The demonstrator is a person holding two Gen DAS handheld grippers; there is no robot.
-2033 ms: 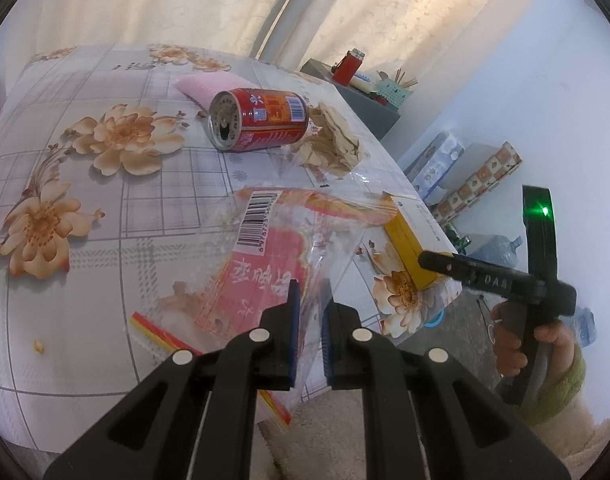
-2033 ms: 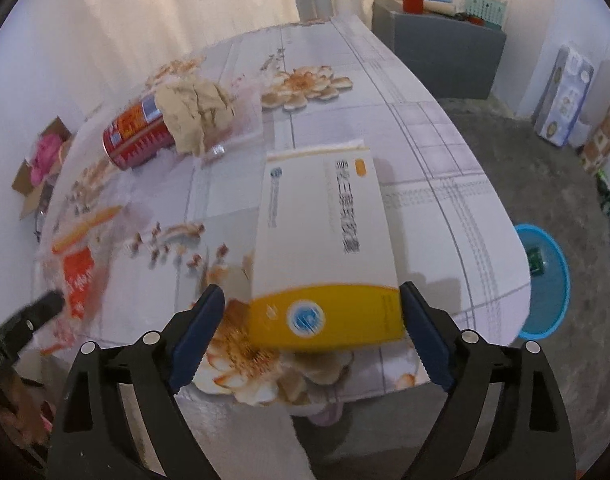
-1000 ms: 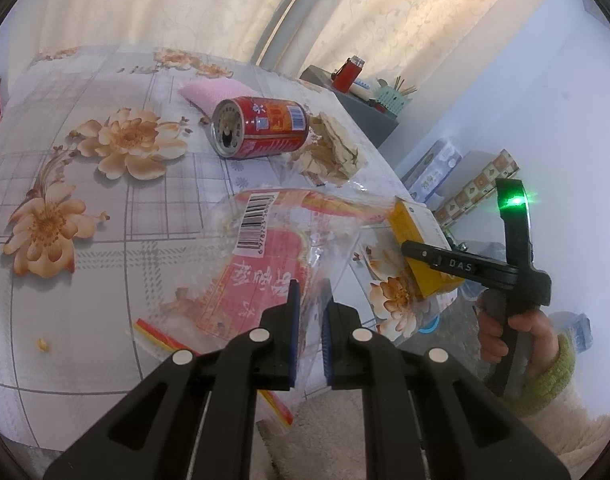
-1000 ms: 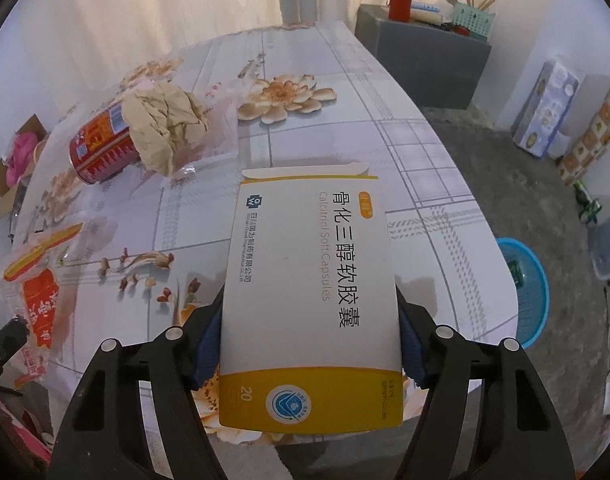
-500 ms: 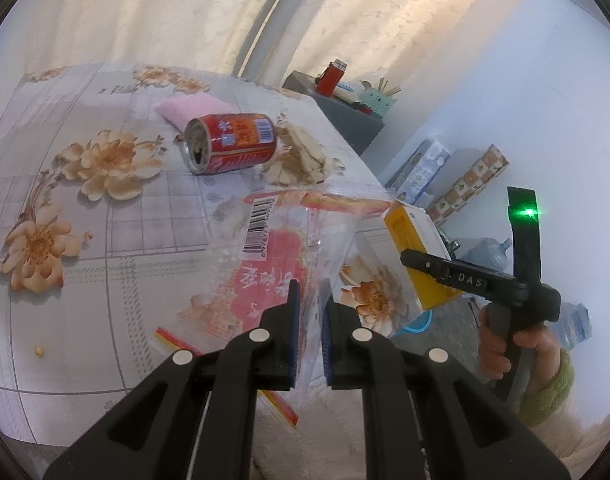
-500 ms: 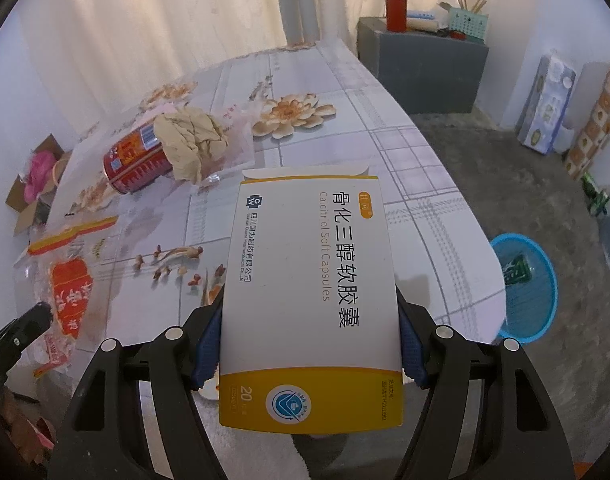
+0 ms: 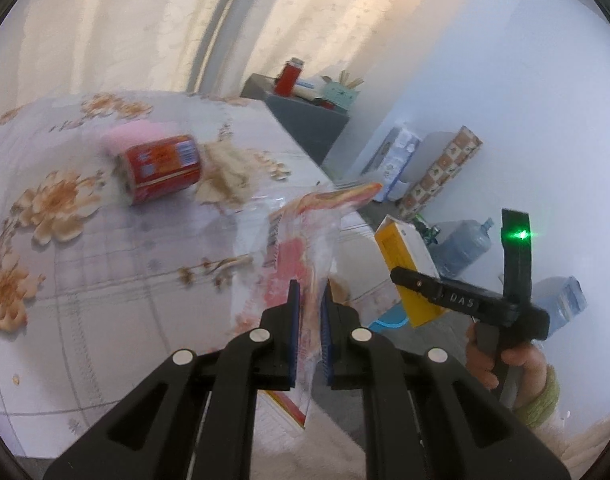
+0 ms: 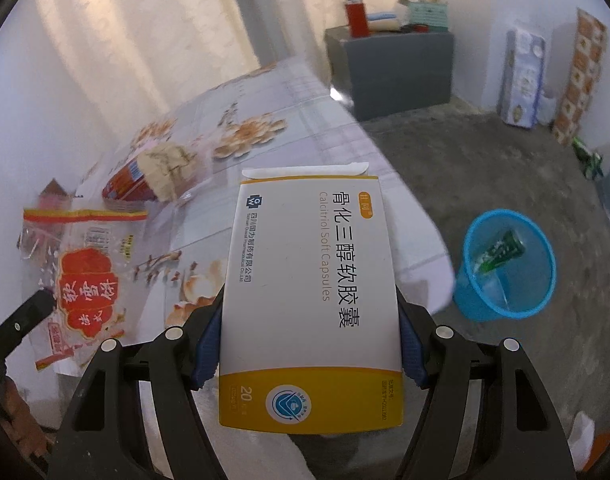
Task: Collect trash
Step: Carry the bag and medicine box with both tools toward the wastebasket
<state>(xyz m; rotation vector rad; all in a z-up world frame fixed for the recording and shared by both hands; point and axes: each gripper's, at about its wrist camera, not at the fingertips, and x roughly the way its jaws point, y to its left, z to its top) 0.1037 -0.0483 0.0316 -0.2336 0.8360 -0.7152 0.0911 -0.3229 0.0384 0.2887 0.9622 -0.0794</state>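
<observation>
My left gripper (image 7: 309,300) is shut on a clear plastic wrapper with red print (image 7: 301,236) and holds it lifted off the table; the wrapper also shows in the right wrist view (image 8: 85,272). My right gripper (image 8: 309,344) is shut on a white and yellow medicine box (image 8: 311,292), held in the air past the table's edge; the box also shows in the left wrist view (image 7: 409,268). A blue trash bin (image 8: 505,268) stands on the floor to the right of the box, with a green wrapper (image 8: 501,254) in it.
A red can (image 7: 163,168) and crumpled brown paper (image 7: 229,176) lie on the floral table (image 7: 85,240), with a pink item behind the can. A grey cabinet (image 8: 397,68) stands at the back. Boxes (image 8: 523,80) and a water jug (image 7: 461,244) stand by the wall.
Both grippers have lifted their items and swung right, away from the table. The wrapper now hangs off the table. The blue bin has come closer in the right wrist view.
</observation>
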